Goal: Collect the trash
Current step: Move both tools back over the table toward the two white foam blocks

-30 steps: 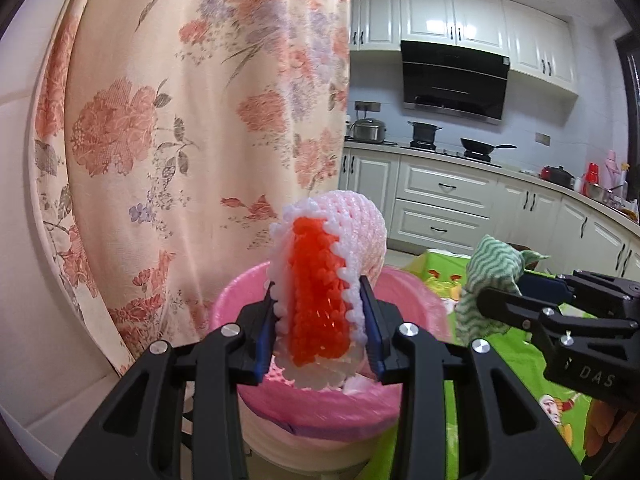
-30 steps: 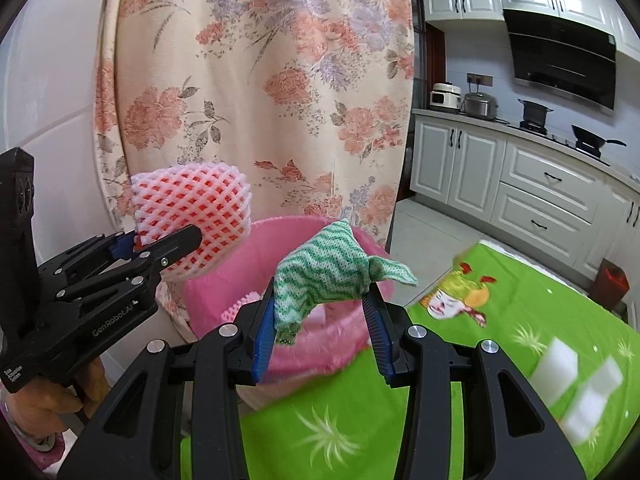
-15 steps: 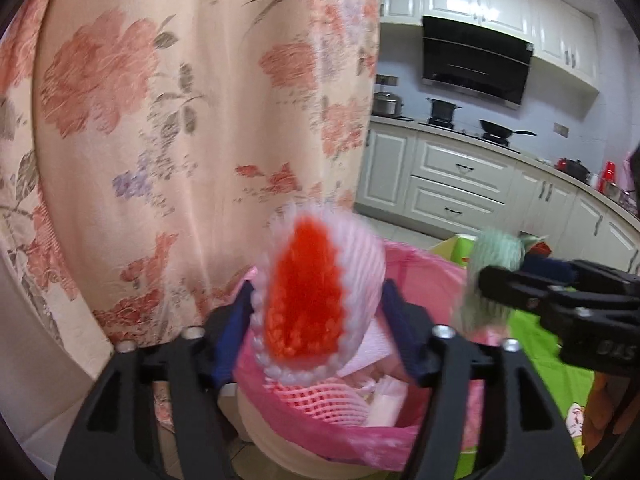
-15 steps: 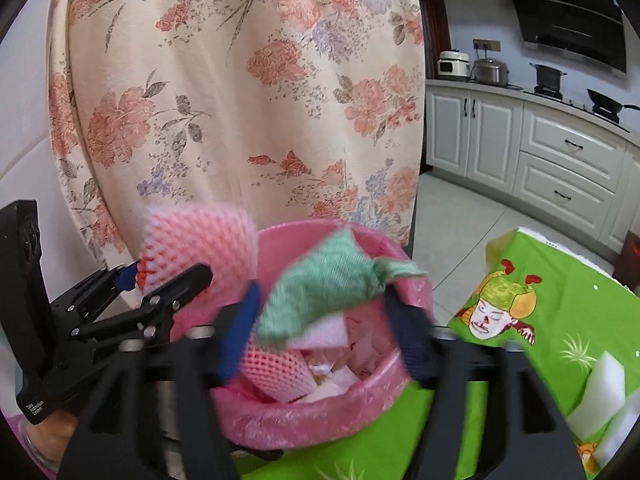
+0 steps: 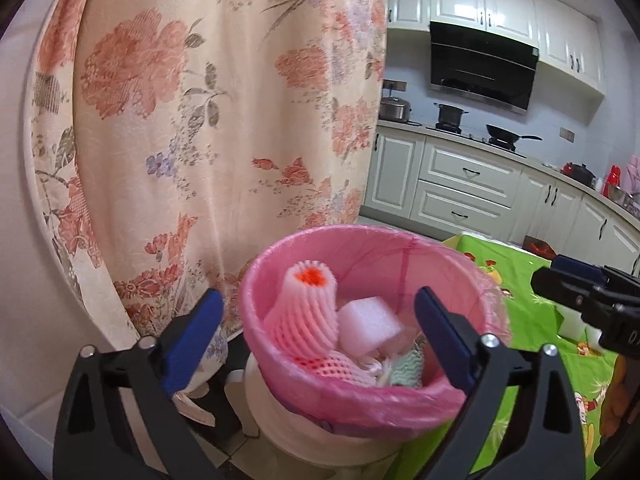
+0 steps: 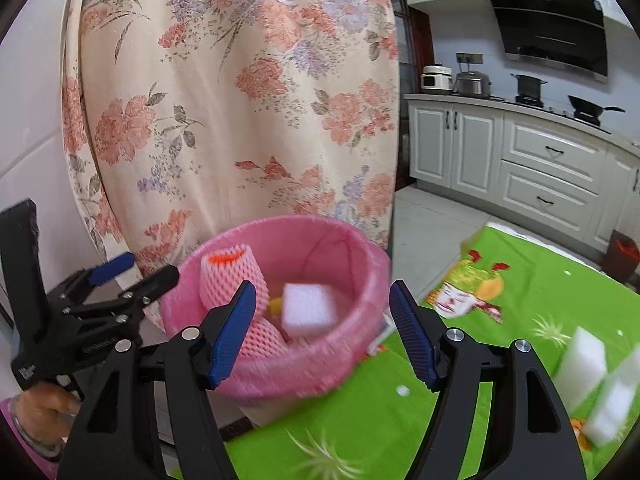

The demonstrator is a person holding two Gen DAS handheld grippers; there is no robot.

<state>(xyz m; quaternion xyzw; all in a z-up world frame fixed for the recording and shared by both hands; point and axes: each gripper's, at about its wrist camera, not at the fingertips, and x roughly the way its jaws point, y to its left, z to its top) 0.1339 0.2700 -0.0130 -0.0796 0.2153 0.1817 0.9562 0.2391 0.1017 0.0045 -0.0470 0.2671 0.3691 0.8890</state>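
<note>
Left claw (image 5: 318,322) of ours has just been opening, nothing between its jaws; the foam fruit net (image 5: 306,312) lies in the pink-lined bin (image 5: 368,392). Our right claw (image 6: 322,326) has also opened, empty; white foam blocks (image 6: 580,362) remain on the green bench cloth (image 6: 500,364)

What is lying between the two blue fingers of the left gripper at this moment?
Nothing is held. In the left wrist view, the left gripper, its jaws just opened, frames the pink-lined bin below, with the foam net sleeve and white foam block inside.
</note>
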